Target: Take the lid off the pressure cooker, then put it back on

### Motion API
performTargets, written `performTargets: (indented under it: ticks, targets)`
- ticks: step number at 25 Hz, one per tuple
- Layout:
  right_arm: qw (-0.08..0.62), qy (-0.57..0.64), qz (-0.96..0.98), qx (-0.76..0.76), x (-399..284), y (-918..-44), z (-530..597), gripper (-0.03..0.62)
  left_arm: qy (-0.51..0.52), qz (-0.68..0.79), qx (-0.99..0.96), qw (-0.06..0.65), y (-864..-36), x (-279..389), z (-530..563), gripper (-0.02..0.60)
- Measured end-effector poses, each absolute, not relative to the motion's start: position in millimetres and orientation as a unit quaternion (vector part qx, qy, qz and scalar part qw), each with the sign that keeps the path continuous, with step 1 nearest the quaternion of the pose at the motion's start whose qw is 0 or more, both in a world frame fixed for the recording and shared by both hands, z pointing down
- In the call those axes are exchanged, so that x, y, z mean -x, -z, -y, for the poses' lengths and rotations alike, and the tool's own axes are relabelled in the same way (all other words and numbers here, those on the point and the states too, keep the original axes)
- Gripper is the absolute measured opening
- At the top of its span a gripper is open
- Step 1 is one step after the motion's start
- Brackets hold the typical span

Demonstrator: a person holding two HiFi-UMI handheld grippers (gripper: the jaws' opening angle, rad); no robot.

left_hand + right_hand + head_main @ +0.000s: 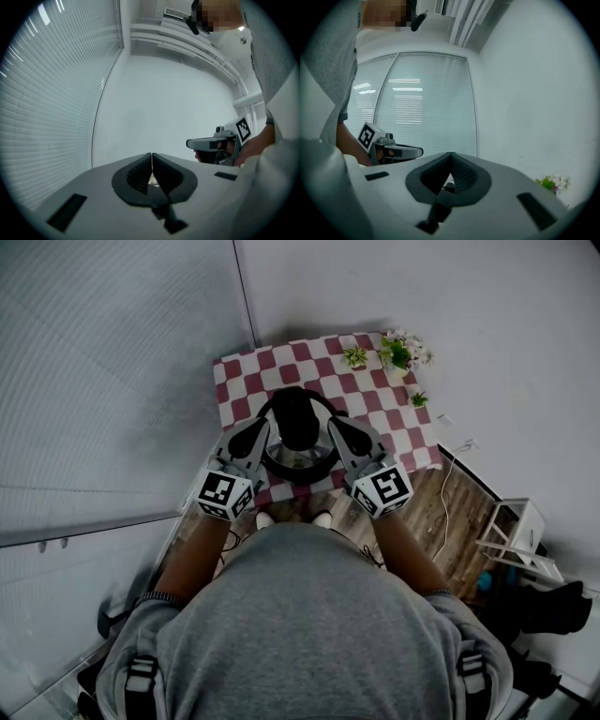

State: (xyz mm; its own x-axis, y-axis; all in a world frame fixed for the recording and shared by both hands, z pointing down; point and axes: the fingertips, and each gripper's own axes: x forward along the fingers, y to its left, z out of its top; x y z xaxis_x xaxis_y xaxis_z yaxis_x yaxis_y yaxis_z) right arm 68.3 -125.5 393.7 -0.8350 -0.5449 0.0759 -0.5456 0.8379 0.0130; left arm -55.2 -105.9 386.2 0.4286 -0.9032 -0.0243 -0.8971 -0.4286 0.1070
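Steel pressure cooker (300, 459) with black lid (295, 418) stands on checked table (242, 381).

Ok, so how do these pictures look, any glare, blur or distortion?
Head view: dim, flat light, sharp enough, though the black pressure cooker shows little detail. Left gripper view: strong fisheye, dark corners, the blinds bowing. Right gripper view: same fisheye, bright light streaks on the window, flowers soft at the edge.

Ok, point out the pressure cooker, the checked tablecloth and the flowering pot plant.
Black-topped metal pressure cooker (296, 418): head view, on its dark top.
Red-and-white checked tablecloth (246, 381): head view, bare left part.
Small flowering pot plant (401, 352): head view, on its green leaves.
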Motion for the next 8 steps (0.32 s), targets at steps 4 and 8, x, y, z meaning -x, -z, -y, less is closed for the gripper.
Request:
performTargets:
  ticks: [4, 8]
  targets:
    - [0.038, -0.007, 0.957, -0.286, -68.2, -396.2, 125.5, 0.008, 0.038, 0.536, -0.842, 0.038, -388.8, 58.0, 105.9, 0.020]
    - [0.039, -0.009, 0.956, -0.290, -67.8, -399.6, 124.6, 0.008, 0.038, 0.537, -0.842, 0.036, -389.8, 60.3, 105.4, 0.020]
